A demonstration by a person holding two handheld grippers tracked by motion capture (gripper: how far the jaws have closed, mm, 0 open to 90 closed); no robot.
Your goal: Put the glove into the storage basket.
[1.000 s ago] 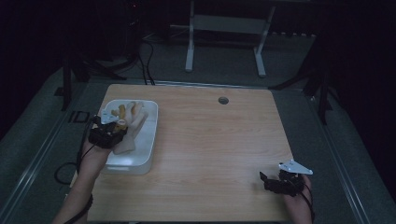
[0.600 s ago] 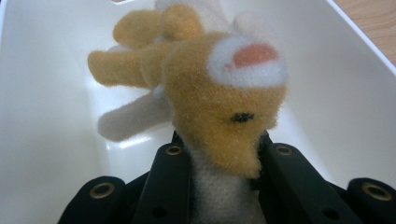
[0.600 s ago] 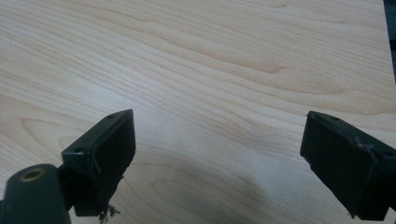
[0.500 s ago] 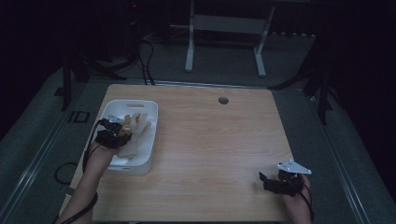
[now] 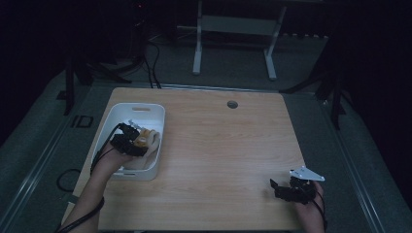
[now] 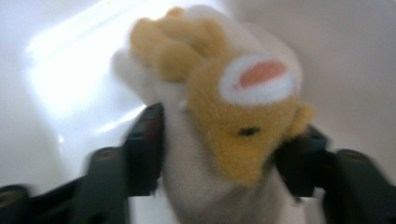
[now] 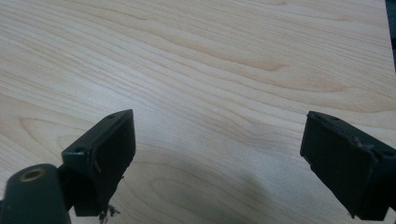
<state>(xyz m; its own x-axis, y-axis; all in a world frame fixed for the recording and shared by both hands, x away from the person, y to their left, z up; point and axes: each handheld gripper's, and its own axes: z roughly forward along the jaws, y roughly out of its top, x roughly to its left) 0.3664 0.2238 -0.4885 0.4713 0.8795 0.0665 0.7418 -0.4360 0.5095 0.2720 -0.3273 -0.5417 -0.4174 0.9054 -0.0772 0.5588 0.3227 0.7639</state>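
A tan and white plush toy (image 5: pixel 147 141) lies in the white bin (image 5: pixel 141 108) at the table's left. My left gripper (image 5: pixel 127 138) reaches down into the bin. Its jaws have just been opening, and the plush toy (image 6: pixel 233 116) sits between them, bulging past the pads. In the left gripper view my left gripper (image 6: pixel 219 126) stands open around it, with the bin's white wall (image 6: pixel 60 70) close behind. My right gripper (image 5: pixel 273 187) rests open near the table's front right corner. Nothing but bare wood is between the jaws of my right gripper (image 7: pixel 219 135).
The wooden table (image 5: pixel 218 145) stretches between the two hands, with a small round hole (image 5: pixel 232 104) near its far edge. Dark floor, cables and a metal stand's legs (image 5: pixel 233 43) lie beyond the table.
My left gripper has sunk lower into the bin with the plush toy, and its jaws now stand apart. The right gripper has kept still.
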